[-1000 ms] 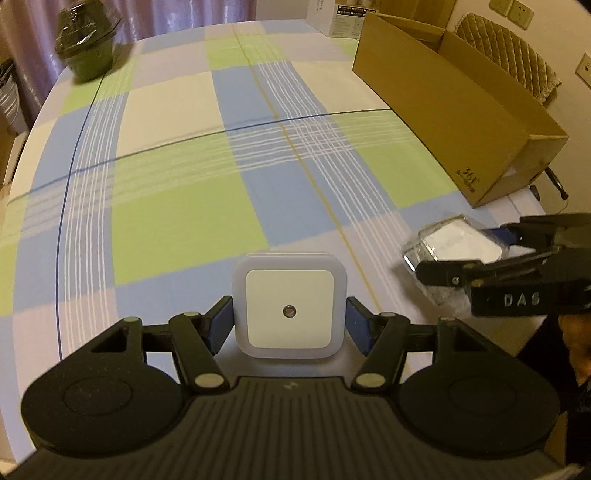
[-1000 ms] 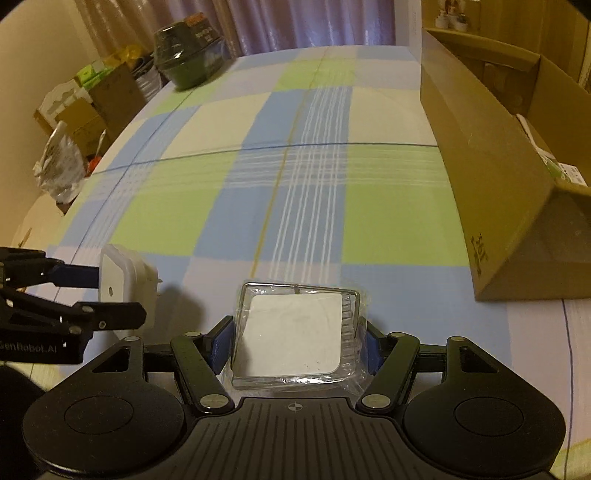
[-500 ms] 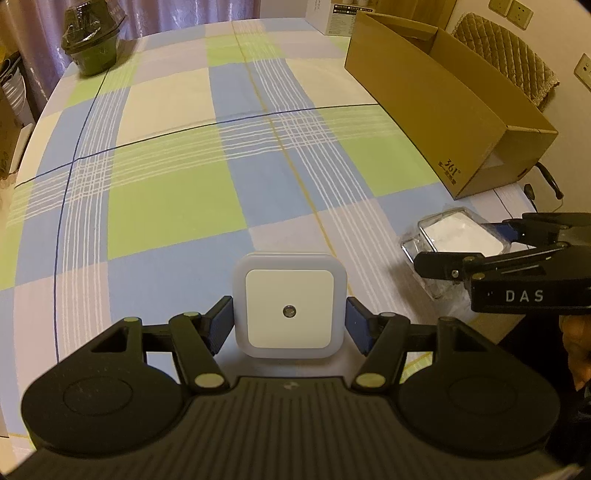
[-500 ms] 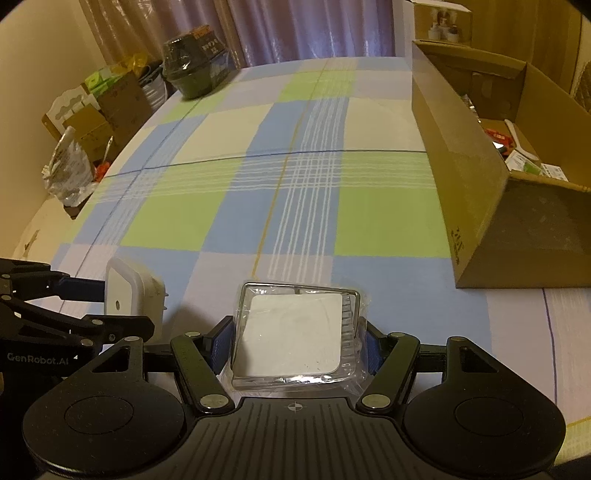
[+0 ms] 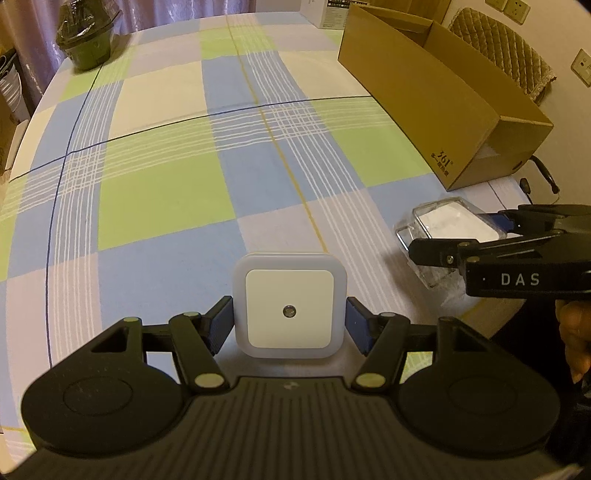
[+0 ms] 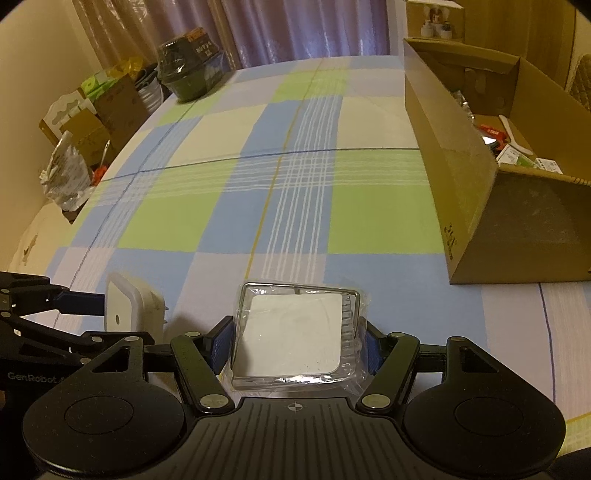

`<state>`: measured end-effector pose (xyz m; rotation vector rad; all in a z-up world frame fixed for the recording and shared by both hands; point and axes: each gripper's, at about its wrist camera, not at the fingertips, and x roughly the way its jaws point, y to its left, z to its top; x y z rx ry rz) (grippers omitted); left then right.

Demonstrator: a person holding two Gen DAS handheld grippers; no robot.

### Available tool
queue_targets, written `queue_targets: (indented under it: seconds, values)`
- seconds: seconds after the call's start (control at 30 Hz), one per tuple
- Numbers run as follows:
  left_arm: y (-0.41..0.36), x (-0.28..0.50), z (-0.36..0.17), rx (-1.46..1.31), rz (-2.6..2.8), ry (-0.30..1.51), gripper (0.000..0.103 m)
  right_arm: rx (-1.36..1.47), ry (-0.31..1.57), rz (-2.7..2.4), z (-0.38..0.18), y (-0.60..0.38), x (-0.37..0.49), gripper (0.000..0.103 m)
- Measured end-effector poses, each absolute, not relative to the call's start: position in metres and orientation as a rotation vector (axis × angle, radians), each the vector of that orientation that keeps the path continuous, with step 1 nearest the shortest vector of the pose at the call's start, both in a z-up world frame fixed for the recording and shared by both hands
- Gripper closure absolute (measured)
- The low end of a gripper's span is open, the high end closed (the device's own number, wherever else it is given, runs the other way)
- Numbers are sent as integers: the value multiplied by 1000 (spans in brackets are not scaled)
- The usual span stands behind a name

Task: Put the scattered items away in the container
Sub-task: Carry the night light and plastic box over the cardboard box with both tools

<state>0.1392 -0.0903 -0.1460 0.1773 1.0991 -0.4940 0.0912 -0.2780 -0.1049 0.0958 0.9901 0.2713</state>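
Note:
My left gripper (image 5: 290, 325) is shut on a white square night light (image 5: 290, 305) with a small sensor dot, held above the checked tablecloth. My right gripper (image 6: 295, 338) is shut on a clear plastic case (image 6: 295, 332) with a white pad inside. Each gripper shows in the other's view: the right gripper (image 5: 454, 236) with the clear case (image 5: 443, 229) at the right, the left gripper (image 6: 103, 306) with the night light (image 6: 129, 308) at the lower left. The open cardboard box (image 6: 480, 166) stands at the right and holds several small items.
A dark green lidded bowl (image 5: 86, 35) sits at the table's far left corner. A white carton (image 5: 325, 13) stands behind the cardboard box (image 5: 436, 103). Boxes and bags (image 6: 81, 129) are stacked off the table's left side. A quilted chair back (image 5: 502, 48) is behind the box.
Both grippers have risen and drawn back with their items still held; more of the table and the box's inside now shows.

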Motion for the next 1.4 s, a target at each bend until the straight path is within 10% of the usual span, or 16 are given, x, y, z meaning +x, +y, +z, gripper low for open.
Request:
queue_targets:
  seconds: [1.4]
  values:
    - [-254,156,-10,98,-725,888,43,206,638,48,55,-450,71,33]
